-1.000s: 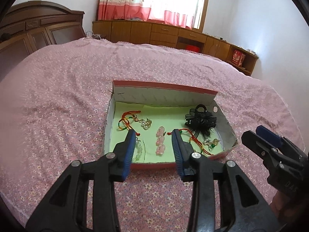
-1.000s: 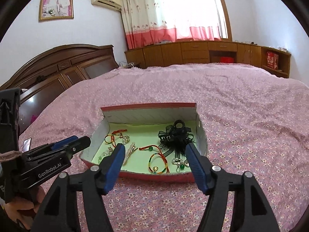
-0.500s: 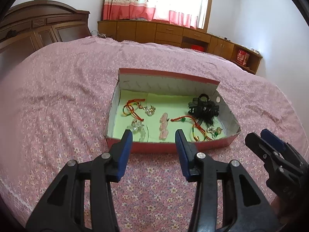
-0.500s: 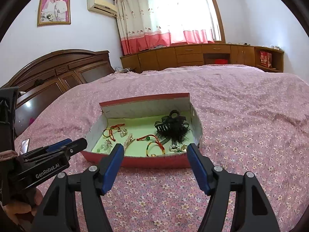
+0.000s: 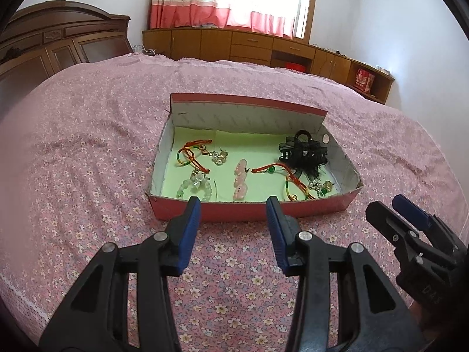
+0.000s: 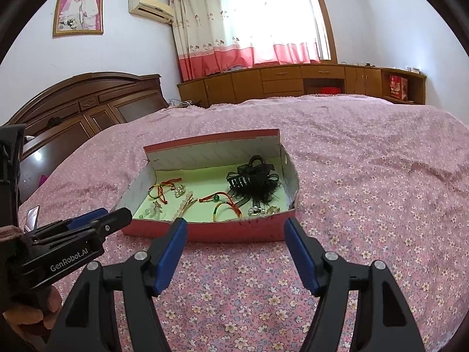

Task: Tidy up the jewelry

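Note:
A red cardboard box (image 5: pixel 252 211) lined with green paper lies on the bed. Inside are a black feathered hair claw (image 5: pixel 304 152) at the right, a red-and-green cord bracelet (image 5: pixel 190 155) at the left, a second cord bracelet (image 5: pixel 290 182), a pink hair clip (image 5: pixel 241 179), a pale bead bracelet (image 5: pixel 195 186) and small pearl pieces (image 5: pixel 219 155). My left gripper (image 5: pixel 233 202) is open and empty, its tips just short of the box's near wall. My right gripper (image 6: pixel 235 223) is also open and empty in front of the box (image 6: pixel 234 231), to the right of the left one.
The pink flowered bedspread (image 5: pixel 88 176) surrounds the box on all sides. A dark wooden headboard (image 6: pixel 88 102) stands at the left and low wooden cabinets (image 6: pixel 293 82) run under the curtained window. A small shiny flat object (image 6: pixel 32 217) lies near the bed's left edge.
Both grippers have drawn back from the box; the left tips were over its near edge and now sit in front of it. The left jaws stand a little wider.

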`<state>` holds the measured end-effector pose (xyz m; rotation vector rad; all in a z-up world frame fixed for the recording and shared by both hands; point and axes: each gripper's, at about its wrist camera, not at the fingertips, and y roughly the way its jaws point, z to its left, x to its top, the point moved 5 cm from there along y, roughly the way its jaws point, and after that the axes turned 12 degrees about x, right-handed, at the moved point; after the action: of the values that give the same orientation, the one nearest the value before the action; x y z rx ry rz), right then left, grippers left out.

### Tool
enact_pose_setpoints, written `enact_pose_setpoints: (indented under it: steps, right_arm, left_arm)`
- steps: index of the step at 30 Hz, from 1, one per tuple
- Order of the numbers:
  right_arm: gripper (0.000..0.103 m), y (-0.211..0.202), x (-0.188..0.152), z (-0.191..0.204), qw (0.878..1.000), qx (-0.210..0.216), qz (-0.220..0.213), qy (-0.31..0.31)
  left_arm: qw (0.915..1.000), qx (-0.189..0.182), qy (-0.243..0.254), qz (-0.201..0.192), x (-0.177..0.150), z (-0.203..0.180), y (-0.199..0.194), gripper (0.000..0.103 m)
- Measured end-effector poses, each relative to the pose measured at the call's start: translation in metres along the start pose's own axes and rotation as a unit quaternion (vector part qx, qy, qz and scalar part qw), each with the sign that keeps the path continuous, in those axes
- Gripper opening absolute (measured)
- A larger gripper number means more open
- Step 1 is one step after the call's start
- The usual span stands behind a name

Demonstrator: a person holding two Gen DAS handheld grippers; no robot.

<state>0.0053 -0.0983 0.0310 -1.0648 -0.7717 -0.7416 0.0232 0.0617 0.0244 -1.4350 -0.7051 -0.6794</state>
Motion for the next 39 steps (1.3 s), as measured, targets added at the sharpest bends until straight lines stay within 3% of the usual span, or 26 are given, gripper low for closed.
enact_pose_setpoints:
  steps: [39]
  right_arm:
    - [0.071,-0.0016,0.003,0.0013,1.0,0.0,-0.004,-0.003]
  left_arm:
    - [0.9999,0.004,0.004,-0.011,0.0027,-0.0005,-0.0051,0.038]
